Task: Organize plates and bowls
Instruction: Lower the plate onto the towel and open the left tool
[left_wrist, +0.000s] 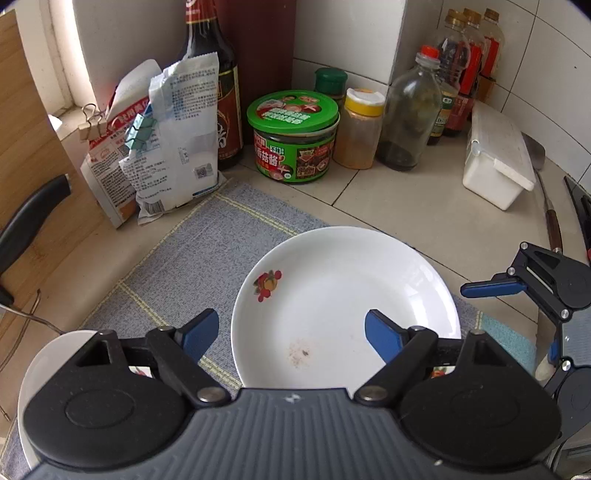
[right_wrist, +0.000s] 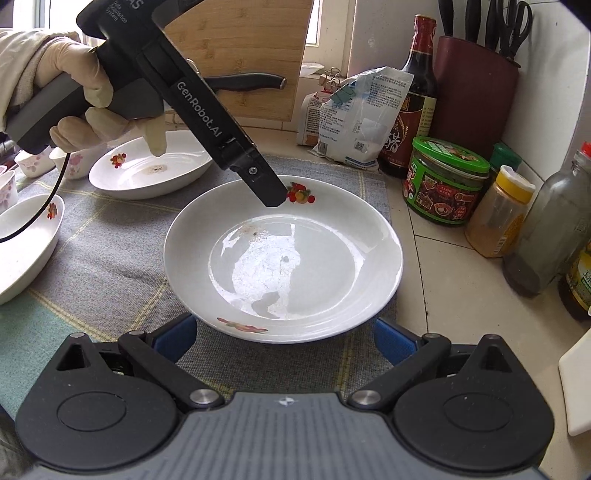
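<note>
On the tiled desk (left_wrist: 424, 206), a grey mat (left_wrist: 192, 251) carries your plate (left_wrist: 343, 306), centre. Jars (left_wrist: 295, 136) and bottles (left_wrist: 406, 122) crowd the corner at 12 o'clock. Your left gripper (left_wrist: 291, 332) and right gripper (right_wrist: 284, 338) hold their fingers open, empty.

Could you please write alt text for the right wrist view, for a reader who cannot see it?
A white plate with fruit prints sits on a grey mat, just ahead of the open right gripper. The left gripper, held in a gloved hand, hangs over the plate's far rim. More plates and small bowls lie to the left; condiment jars stand on the right.
</note>
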